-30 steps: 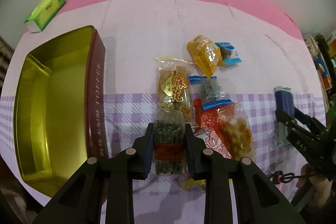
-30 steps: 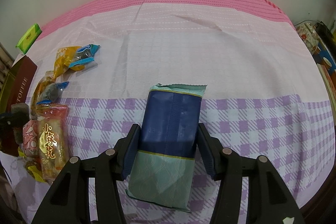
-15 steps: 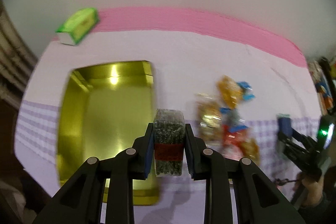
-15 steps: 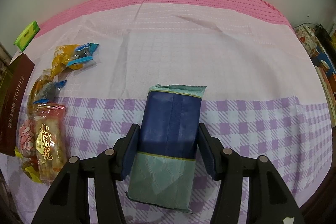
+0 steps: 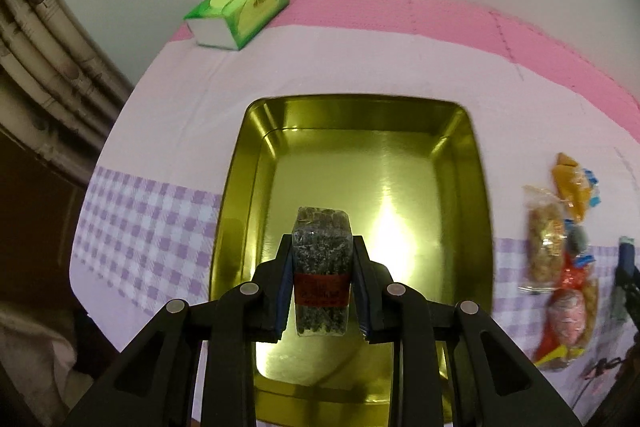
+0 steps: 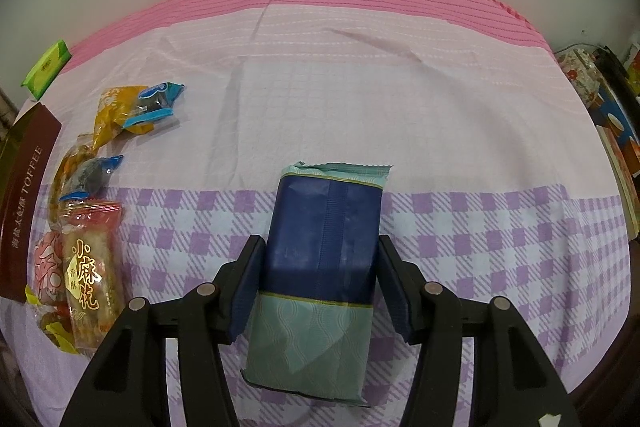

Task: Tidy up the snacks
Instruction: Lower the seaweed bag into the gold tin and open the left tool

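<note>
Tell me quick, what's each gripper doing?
Left gripper: shut on the dark snack pack, over the gold tin.
Right gripper: shut on the blue packet.

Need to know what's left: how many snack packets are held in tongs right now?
2: a dark seaweed-like snack packet in the left tongs, above the gold tin; a blue-and-teal packet in the right tongs.

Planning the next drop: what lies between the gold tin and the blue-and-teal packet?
In the right wrist view, a cluster of snack bags separates tin from packet.
</note>
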Tool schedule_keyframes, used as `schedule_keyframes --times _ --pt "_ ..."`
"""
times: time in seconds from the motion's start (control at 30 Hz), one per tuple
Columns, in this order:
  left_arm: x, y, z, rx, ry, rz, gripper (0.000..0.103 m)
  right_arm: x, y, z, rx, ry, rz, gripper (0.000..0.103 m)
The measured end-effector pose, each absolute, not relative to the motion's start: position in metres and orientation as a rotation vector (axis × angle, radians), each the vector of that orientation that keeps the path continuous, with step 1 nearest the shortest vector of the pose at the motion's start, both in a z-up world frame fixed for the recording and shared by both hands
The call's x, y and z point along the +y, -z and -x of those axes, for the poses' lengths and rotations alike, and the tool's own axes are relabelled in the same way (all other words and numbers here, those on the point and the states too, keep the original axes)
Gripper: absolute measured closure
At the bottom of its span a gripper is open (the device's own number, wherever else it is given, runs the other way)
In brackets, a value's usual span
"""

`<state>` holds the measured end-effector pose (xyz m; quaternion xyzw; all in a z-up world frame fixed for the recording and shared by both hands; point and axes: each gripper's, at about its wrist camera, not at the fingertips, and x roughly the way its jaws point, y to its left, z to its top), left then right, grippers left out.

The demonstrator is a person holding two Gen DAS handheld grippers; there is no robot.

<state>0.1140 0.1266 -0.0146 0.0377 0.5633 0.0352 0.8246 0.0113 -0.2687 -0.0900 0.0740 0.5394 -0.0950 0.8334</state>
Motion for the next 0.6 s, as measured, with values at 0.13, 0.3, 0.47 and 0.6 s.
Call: schedule_keyframes --times 0.13,0.3,0.47,0.6 --pt "0.133 0.026 -0.121 1.219 -0.085 -0.099 0.076 -0.269 0.091 -0.011 1.142 0.208 -0.156 0.05" --pt "0.134 0.035 -0.13 1.232 -0.095 -0.115 0.076 -0.268 0.091 -0.012 1.143 0.207 -0.154 0.05" --pt "0.135 0.042 -0.136 1.239 -0.105 -0.114 0.076 -0.269 0.091 -0.012 1.143 0.211 -0.158 0.048" --pt "0.134 0.046 -0.139 1.23 -0.11 -0.129 0.075 -0.271 0.091 -0.012 1.145 0.213 -0.161 0.047"
